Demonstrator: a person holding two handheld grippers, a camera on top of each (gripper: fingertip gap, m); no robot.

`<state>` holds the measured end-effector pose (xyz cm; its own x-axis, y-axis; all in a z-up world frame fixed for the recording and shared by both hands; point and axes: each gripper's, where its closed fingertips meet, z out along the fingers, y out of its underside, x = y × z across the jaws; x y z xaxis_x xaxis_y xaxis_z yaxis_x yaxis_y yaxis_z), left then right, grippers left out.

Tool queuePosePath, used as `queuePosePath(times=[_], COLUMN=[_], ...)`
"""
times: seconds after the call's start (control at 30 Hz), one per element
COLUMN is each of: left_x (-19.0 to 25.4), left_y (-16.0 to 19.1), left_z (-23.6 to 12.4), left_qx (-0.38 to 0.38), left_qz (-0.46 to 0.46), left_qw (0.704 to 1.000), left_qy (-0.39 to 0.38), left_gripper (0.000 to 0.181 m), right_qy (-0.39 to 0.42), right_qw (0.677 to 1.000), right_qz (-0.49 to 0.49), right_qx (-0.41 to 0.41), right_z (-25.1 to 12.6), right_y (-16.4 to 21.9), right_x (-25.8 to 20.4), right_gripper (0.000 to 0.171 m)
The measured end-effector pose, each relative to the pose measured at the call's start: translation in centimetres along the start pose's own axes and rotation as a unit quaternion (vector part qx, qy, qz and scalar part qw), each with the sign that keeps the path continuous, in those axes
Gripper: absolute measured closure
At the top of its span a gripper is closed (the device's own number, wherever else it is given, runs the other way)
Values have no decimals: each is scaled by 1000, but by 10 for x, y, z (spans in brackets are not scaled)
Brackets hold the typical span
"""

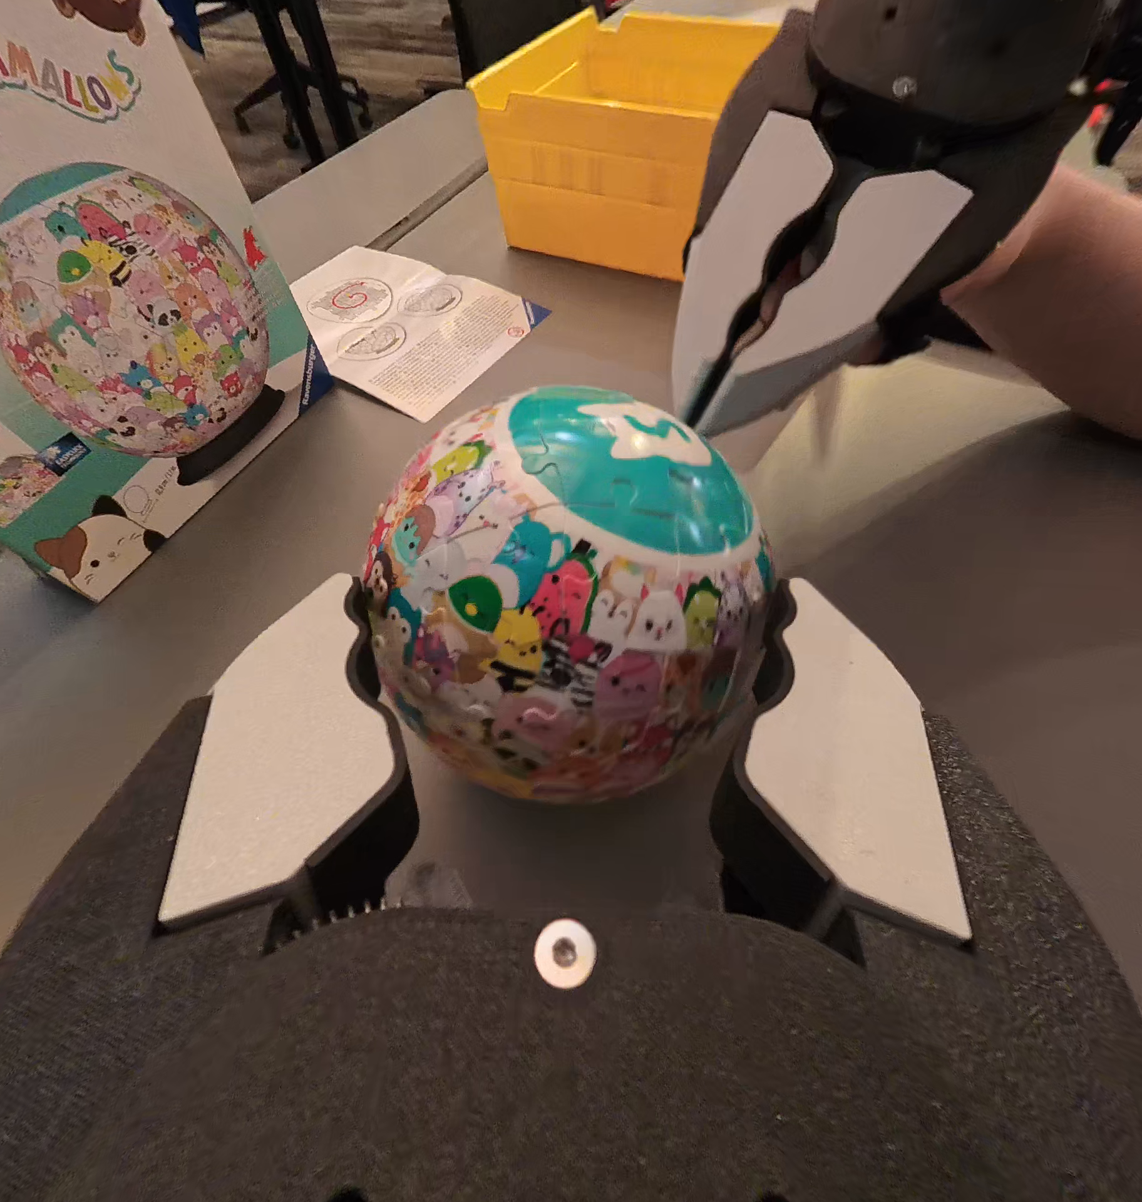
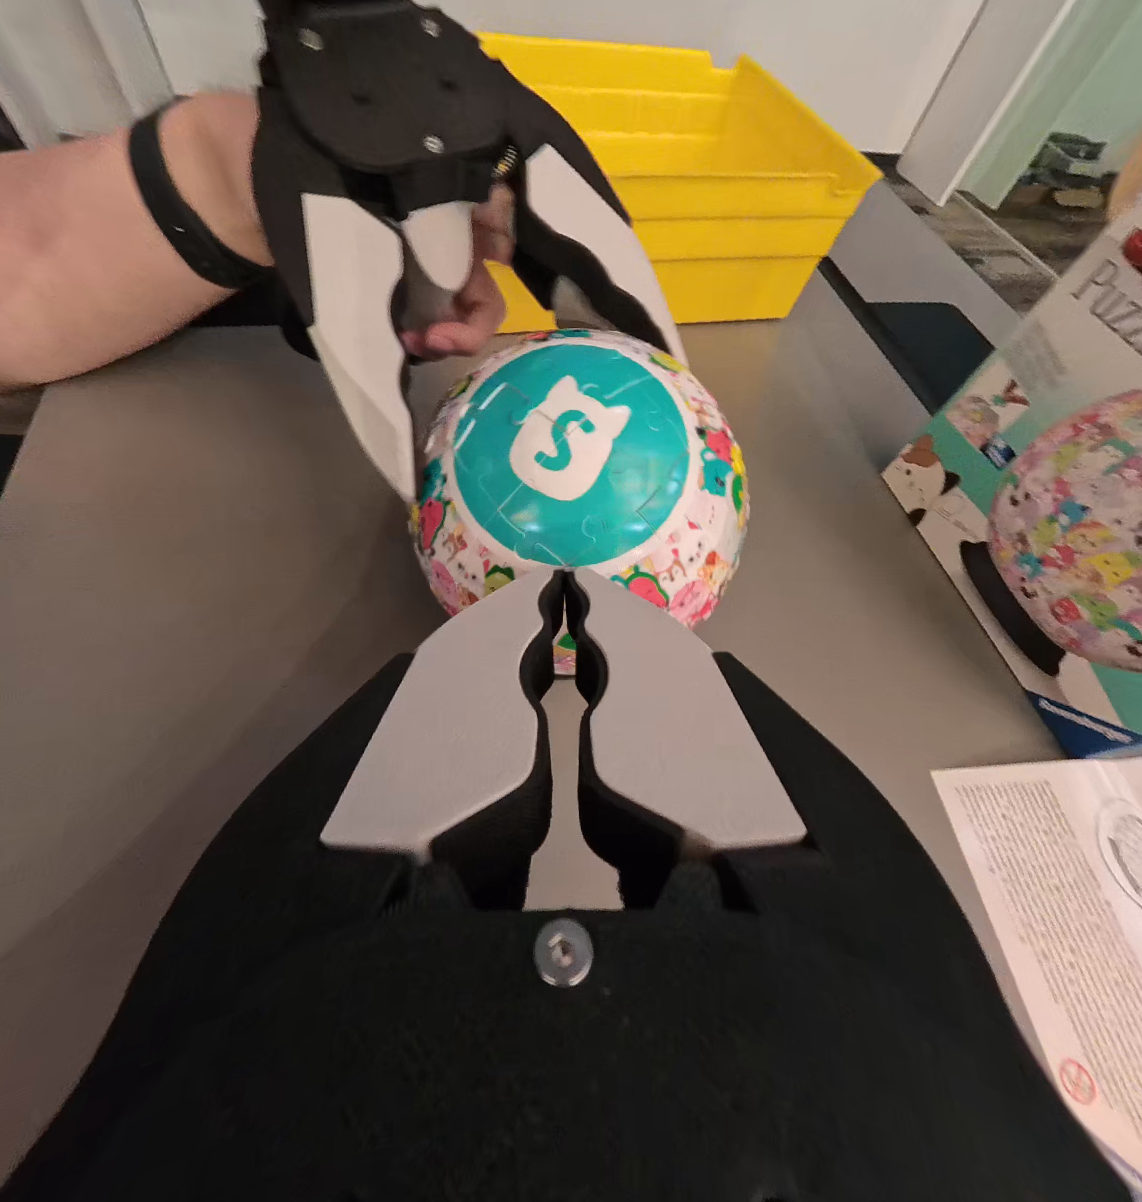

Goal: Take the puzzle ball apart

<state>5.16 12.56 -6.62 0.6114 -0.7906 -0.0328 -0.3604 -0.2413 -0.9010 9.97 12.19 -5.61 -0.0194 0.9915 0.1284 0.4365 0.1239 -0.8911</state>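
A grey table (image 1: 946, 618) in an office-like room, seen along two hand-held tongs. The left tongs (image 1: 565, 641) are spread wide around the puzzle ball (image 1: 568, 598), one finger against each flank, grasping it at its widest part; the ball rests on the table, whole, every piece apparently seated. The right tongs (image 2: 565, 579) are clenched, tips together with nothing between them, their point at or just off the lower rim of the teal cap (image 2: 571, 462), the round patch with a white emblem on the ball's upper side; whether the tips touch cannot be told. The step in hand appears to be the first breach: one tool steadies the ball, the other seeks a seam. The next move likely calls for pressing or prying a cap piece loose while the left grip stays firm without crushing the shell. Farther out lie a folded instruction sheet (image 1: 419, 328), the puzzle's box (image 1: 113, 312) standing at the table's edge, and a yellow bin (image 1: 594, 143) beyond the ball, a probable place for loose pieces
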Motion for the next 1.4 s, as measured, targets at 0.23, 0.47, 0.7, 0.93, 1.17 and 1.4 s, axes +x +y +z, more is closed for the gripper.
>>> queuePosePath(times=[0.23,0.47,0.7,0.93,1.17,1.4], left_x=[-2,-4,1,6,8,9], left_y=[-12,-2,5,-7,-13,-15], left_z=[-2,-11,-2,18,26,31], left_qx=[83,32,13,60,96,102], left_qz=[-73,-28,-9,-22,-20,-23], left_qw=[991,998,999,998,995,995], left_qy=[73,43,40,25,12,-2], left_gripper=[68,64,60,60,59,59], right_qy=[-40,0,-32,63,69,92], right_qw=[999,993,982,993,993,992], right_qz=[-16,52,110,-44,-42,-84], right_qx=[22,107,150,95,87,19], right_z=[8,-9,-9,1,-9,-4], right_y=[-11,-24,-32,-37,-41,-26], right_x=[-23,11,10,-5,-3,-2], right_gripper=[169,168,166,170,170,169])
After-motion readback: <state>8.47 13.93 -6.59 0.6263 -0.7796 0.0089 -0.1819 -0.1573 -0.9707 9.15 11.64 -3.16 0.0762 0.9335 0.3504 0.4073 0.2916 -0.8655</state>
